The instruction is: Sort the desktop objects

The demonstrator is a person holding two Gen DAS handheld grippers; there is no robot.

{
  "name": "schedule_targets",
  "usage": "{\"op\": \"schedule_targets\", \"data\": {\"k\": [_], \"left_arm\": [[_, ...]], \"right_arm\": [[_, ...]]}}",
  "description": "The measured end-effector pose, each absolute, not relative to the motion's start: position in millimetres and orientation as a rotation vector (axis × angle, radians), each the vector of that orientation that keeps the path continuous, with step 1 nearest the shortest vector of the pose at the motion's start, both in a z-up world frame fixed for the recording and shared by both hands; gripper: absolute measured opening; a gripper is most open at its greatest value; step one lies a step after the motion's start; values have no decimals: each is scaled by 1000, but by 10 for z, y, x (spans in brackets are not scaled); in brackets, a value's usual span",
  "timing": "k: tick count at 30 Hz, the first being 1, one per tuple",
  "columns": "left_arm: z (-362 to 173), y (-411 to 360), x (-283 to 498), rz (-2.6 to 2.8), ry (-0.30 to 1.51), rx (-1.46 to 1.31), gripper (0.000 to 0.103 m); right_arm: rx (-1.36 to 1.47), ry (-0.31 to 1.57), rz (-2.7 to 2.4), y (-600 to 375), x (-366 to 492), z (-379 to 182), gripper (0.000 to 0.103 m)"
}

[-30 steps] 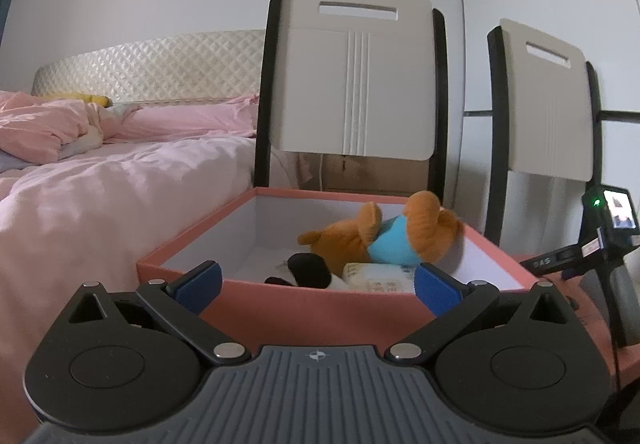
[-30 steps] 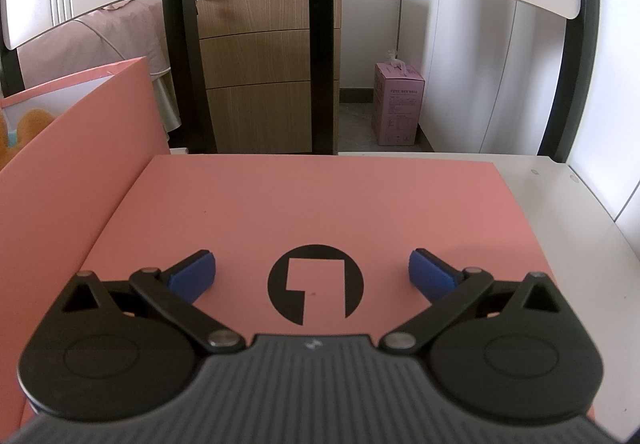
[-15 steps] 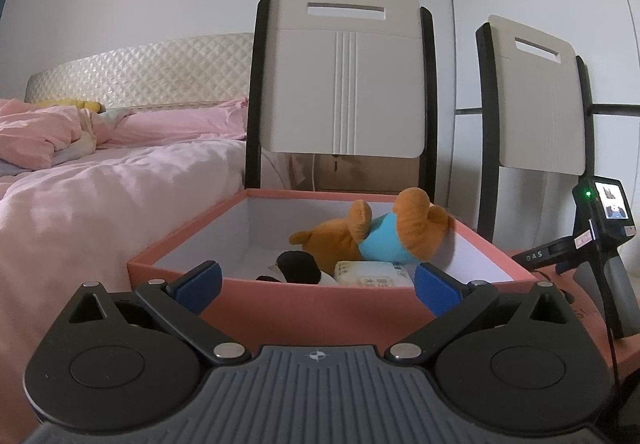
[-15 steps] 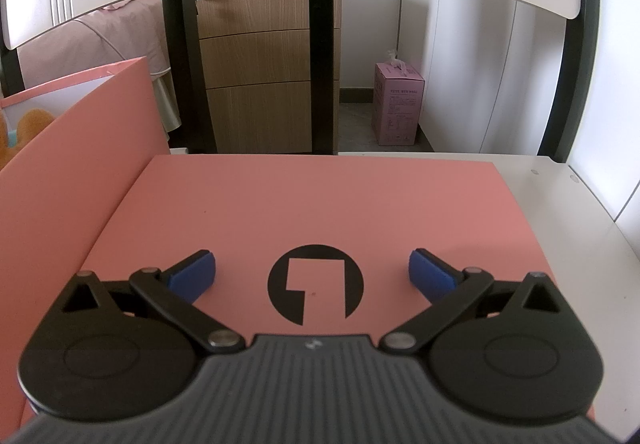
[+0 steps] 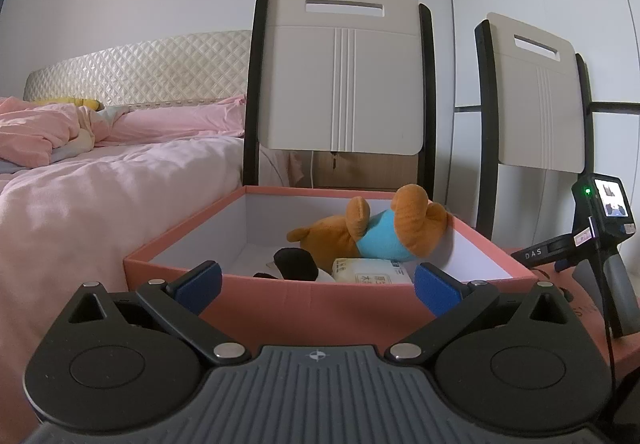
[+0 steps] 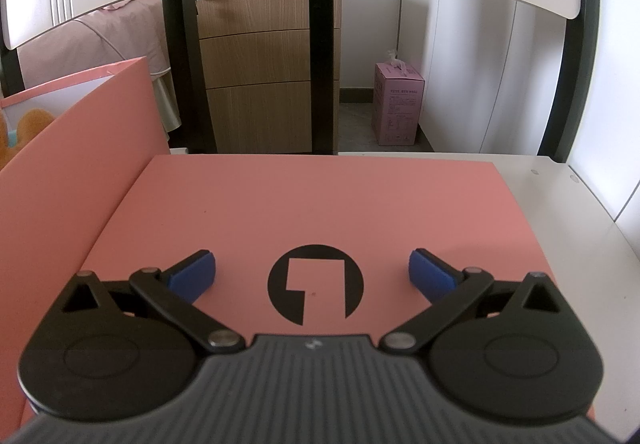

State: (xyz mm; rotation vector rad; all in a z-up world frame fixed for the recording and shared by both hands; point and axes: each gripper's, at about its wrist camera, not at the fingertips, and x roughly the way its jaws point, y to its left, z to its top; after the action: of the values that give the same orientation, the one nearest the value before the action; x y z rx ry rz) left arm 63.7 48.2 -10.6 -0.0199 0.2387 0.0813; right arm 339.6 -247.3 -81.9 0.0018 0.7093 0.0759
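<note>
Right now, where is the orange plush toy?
In the left wrist view, the orange plush toy lies inside the open pink box, toward its right back corner, behind a white tissue pack.

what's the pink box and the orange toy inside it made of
Box: looks like matte paperboard, with thin, straight walls, crisp folded corners and a white lining. Toy: soft plush fabric, probably stuffed, going by its fuzzy nap and rounded limbs.
</note>
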Motion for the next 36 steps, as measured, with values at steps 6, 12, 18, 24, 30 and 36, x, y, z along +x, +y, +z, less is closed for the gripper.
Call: {"op": "schedule_targets", "data": {"k": [6, 12, 18, 24, 30, 36], "left_arm": [[-105, 497, 644, 79, 243, -26, 103], [-105, 552, 675, 80, 257, -49, 103], [-106, 576, 691, 73, 265, -58, 103], [-112, 596, 707, 74, 273, -62, 103], [-115, 596, 703, 74, 270, -59, 103], [-113, 583, 686, 66, 263, -53, 103]], "right_arm": [[2, 709, 76, -2474, 3396, -819, 103], [2, 709, 76, -2473, 3395, -819, 103], [2, 709, 76, -2472, 3394, -819, 103], [1, 709, 76, -2471, 3394, -819, 103], [2, 709, 76, -2475, 3394, -815, 103], [26, 679, 100, -2514, 3252, -737, 103]]}}
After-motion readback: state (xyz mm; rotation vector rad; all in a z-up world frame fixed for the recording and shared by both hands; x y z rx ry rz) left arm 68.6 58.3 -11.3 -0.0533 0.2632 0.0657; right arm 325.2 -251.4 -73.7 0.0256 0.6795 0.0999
